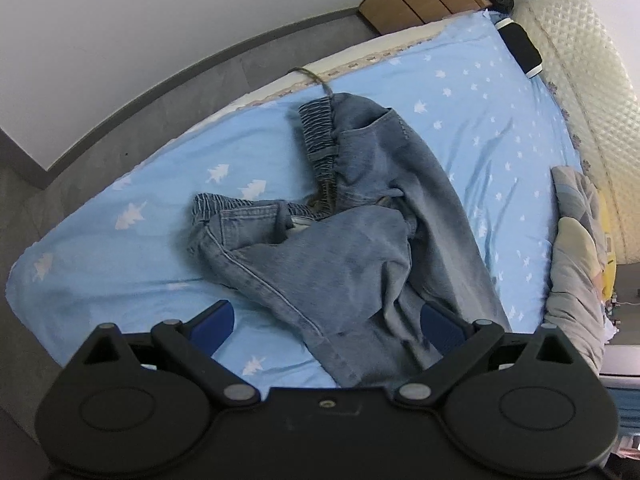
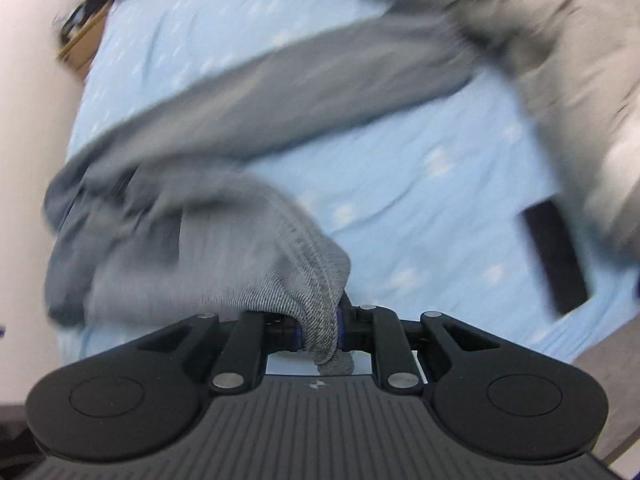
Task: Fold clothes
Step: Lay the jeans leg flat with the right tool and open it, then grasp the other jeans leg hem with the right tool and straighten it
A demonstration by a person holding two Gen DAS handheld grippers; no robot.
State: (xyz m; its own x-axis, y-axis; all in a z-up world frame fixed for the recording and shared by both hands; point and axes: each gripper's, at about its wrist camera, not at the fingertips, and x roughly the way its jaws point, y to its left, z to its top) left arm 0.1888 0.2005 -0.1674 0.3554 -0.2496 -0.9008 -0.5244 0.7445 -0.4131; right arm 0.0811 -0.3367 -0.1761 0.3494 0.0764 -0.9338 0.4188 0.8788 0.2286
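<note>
One wide bed sheet, pale blue with white leaf prints, under everything. Crumpled across its middle, blue jeans, waistband toward the far edge. Over the near legs, left gripper, fingers spread wide, holding nothing. Right gripper clamped tight on a jeans hem.

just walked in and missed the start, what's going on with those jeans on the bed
A person holding a gripper in each hand is folding a pair of jeans that lies crumpled on a blue bed sheet. The right gripper is shut on the hem of one leg, and that view is blurred. The left gripper is open above the jeans, holding nothing.
</note>
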